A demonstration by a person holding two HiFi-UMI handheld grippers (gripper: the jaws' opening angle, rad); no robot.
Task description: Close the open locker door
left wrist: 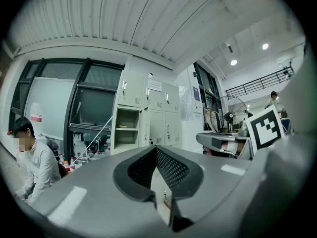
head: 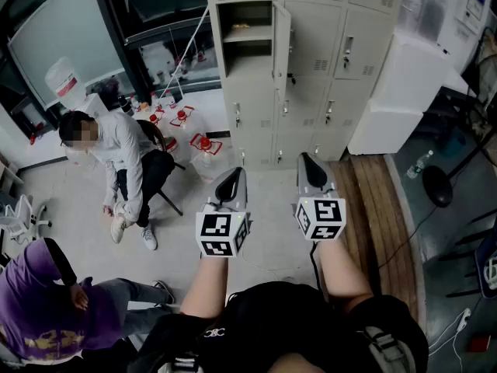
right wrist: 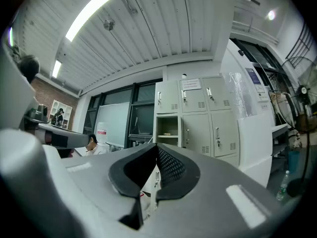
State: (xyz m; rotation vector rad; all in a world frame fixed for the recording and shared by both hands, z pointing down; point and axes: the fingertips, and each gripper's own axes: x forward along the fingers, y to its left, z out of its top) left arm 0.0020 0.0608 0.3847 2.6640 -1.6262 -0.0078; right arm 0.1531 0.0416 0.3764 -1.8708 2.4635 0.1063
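Observation:
A bank of beige lockers [head: 311,61] stands ahead across the floor. One upper compartment [head: 245,33] is open, with a shelf inside and its door [head: 282,41] swung out edge-on at its right. The same open compartment [left wrist: 126,128] [right wrist: 167,129] appears in both gripper views. My left gripper [head: 231,181] [left wrist: 156,148] and right gripper [head: 311,165] [right wrist: 157,146] are held side by side in front of me. Both point at the lockers from well short of them. Each is shut with its pads meeting at the tip and nothing between them.
A person in white [head: 124,154] sits on a chair at the left, near several water jugs [head: 203,150]. A person in purple [head: 46,309] crouches at the lower left. A white cabinet [head: 392,92] stands right of the lockers, with wooden boards [head: 380,208] and a fan stand [head: 439,185] beyond.

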